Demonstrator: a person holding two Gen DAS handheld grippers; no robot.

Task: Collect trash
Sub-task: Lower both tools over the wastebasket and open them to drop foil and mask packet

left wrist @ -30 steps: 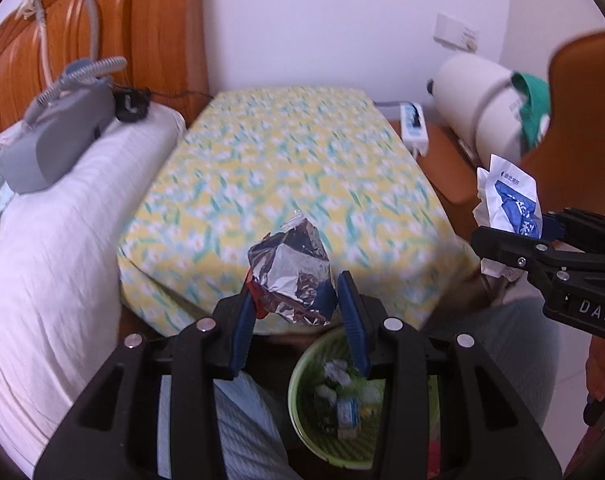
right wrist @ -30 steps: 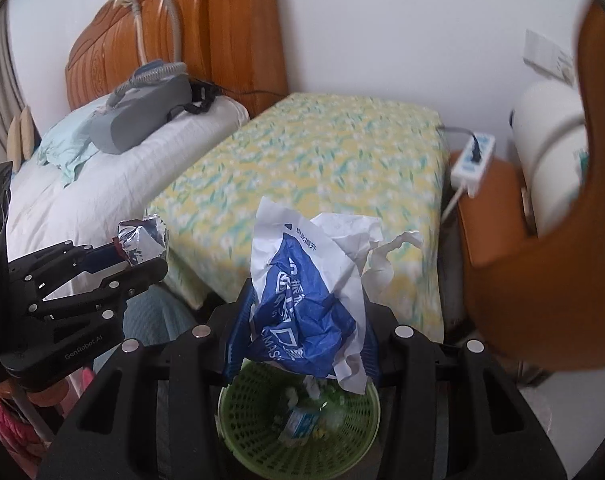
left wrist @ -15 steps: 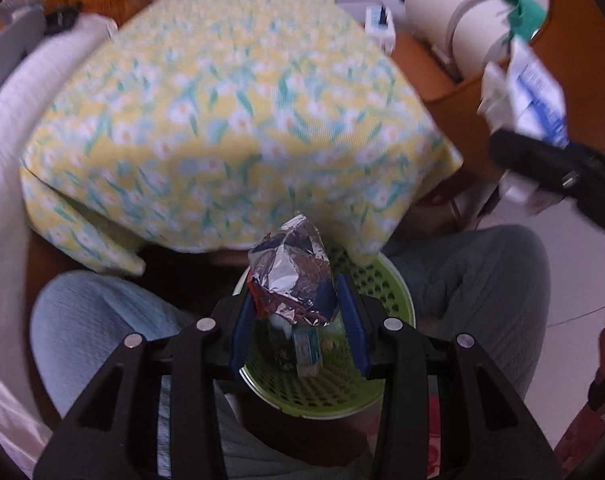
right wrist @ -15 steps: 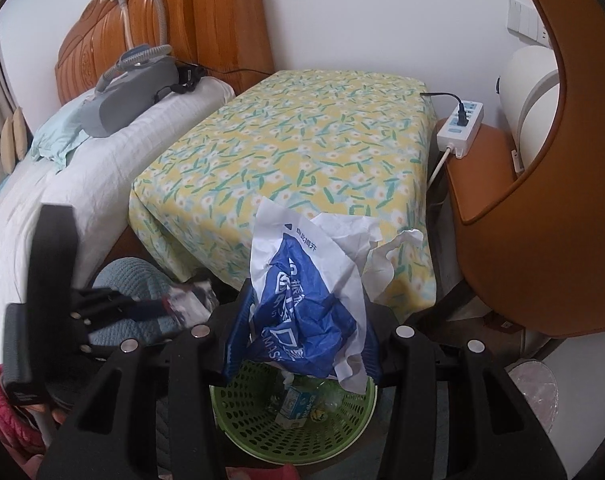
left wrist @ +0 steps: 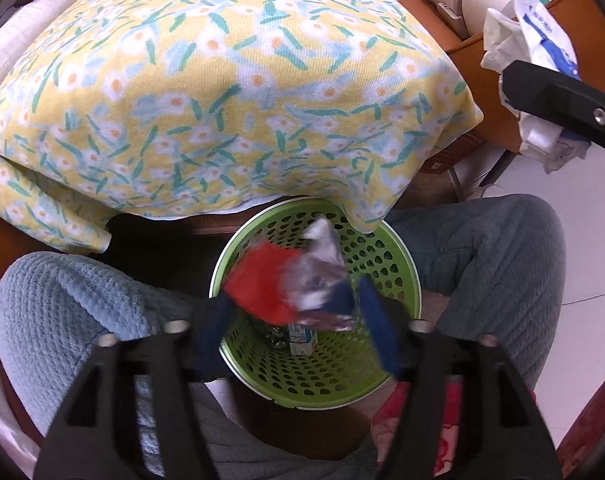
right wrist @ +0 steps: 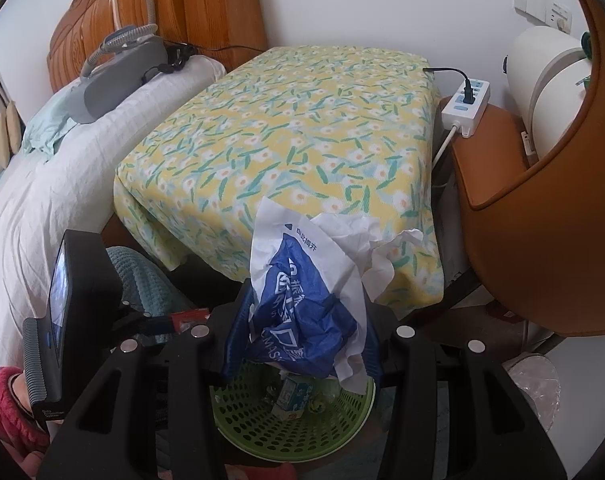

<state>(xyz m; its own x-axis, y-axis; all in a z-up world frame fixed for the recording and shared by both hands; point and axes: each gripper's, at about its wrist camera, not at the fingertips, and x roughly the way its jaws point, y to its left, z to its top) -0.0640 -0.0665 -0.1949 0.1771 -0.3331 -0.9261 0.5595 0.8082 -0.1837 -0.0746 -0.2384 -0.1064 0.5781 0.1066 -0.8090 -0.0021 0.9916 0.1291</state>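
— Left gripper (left wrist: 290,316) first: what did its own camera show?

— Its jaws stood wide apart, and the red-and-foil snack wrapper (left wrist: 290,284) sat blurred between the blue pads (left wrist: 376,326), apparently loose. Whether it touched either pad, I could not tell. The green perforated basket (left wrist: 398,256) lay straight below, between the person's knees, with a small carton (left wrist: 300,338) at its bottom. So the wrapper had only to fall.

— And the other gripper in that view?

— At the upper right edge, well apart from the basket, carrying white and blue trash.

— What about the right wrist camera?

— Right gripper (right wrist: 298,340) was clamped on a crumpled blue-and-white plastic package (right wrist: 298,296), its long axis standing upward from the fingers, with white crumpled paper (right wrist: 366,248) beside it. The basket (right wrist: 242,432) showed just beneath and past the fingertips, under the edge of the floral tablecloth (right wrist: 286,132).

— Your judgement on the coming move?

— The package seemed already above the rim; opening the jaws would probably do, perhaps after a small push forward.
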